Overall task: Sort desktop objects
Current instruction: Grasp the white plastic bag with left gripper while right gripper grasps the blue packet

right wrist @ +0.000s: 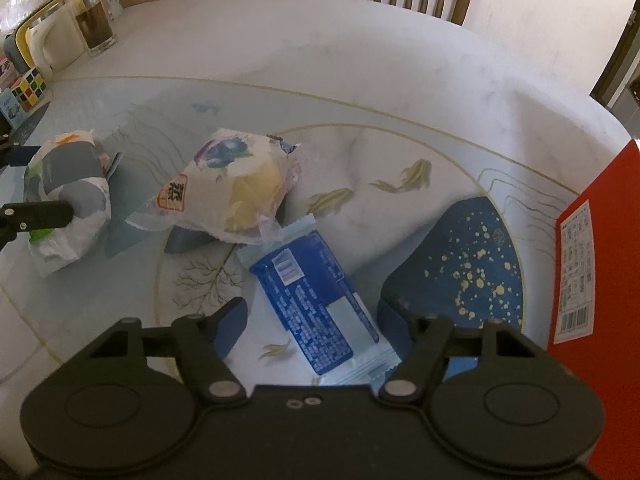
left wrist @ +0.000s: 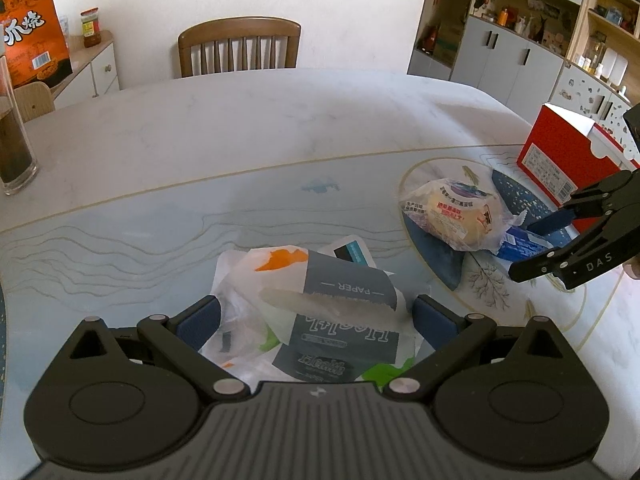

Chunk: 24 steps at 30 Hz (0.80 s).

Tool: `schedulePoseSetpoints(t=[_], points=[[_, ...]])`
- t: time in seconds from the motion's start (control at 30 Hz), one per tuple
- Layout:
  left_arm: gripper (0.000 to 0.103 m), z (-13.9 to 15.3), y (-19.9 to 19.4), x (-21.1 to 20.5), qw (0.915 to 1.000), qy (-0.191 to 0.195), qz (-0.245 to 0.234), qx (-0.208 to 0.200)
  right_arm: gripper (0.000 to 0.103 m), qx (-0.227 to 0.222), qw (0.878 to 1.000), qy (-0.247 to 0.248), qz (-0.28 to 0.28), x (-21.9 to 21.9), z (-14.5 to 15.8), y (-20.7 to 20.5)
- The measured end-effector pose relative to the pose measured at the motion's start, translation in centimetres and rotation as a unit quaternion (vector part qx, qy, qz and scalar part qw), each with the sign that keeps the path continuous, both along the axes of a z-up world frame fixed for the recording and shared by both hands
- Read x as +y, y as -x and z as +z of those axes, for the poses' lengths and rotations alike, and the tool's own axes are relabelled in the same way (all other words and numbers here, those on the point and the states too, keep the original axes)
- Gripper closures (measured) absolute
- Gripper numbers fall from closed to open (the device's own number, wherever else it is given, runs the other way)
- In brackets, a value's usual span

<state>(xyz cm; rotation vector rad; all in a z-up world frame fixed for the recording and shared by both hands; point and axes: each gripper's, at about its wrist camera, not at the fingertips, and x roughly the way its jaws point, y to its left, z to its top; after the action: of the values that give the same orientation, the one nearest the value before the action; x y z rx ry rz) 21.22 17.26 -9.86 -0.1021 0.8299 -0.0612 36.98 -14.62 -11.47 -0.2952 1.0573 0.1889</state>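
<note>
The round marble-look table [left wrist: 248, 120] fills both views, its near part painted with a blue wave and goldfish pattern. At 12 o'clock behind it stands a wooden chair [left wrist: 239, 46]. At 3 o'clock in the left wrist view a red cardboard box [left wrist: 560, 152] stands on the table edge; in the right wrist view the same box rises at 3 o'clock, label facing in. At 9 o'clock in the left view stands a tall glass of dark liquid [left wrist: 14, 152], with an orange snack bag [left wrist: 34, 32] behind it at 10 o'clock.

The left gripper [left wrist: 316, 316] points down over a crumpled grey-and-white paper bag [left wrist: 320, 312], 1 blue pad on each side of it; whether the pads press the paper I cannot tell.

A clear-wrapped blueberry cake [right wrist: 236, 188] lies near the table's middle, at 2 o'clock from the paper bag in the left view, its wrapper end overlapping the top of a blue snack packet [right wrist: 316, 300].

The right gripper [right wrist: 316, 320] hangs over that blue packet, which lies flat between its 2 fingers, running from 12 to 6 o'clock. The left pad stands clear of the packet; the right pad's contact is not visible, so the jaws read as partly parted, not clamped.

At 9 o'clock in the right view sits a small puzzle cube [right wrist: 28, 90].
</note>
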Motion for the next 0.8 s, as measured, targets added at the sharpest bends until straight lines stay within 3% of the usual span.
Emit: schedulePoseSetpoints(t=[0.17,0.37,0.8], points=[[0.001,0.0,-0.1,0.1,1.0000,0.002,-0.001,0.000,0.036,-0.004,1.000,0.003,0.002,-0.1,0.0,-0.1],[0.013,0.4,-0.1,0.4,1.0000,0.009,0.002,-0.001,0.048,-0.008,1.000,0.000,-0.004,-0.2,0.2,-0.2],[0.065,1.5,0.2,0.7,0.9998,0.013,0.010,-0.015,0.062,-0.011,1.000,-0.006,-0.005,-0.2,0.8,0.1]])
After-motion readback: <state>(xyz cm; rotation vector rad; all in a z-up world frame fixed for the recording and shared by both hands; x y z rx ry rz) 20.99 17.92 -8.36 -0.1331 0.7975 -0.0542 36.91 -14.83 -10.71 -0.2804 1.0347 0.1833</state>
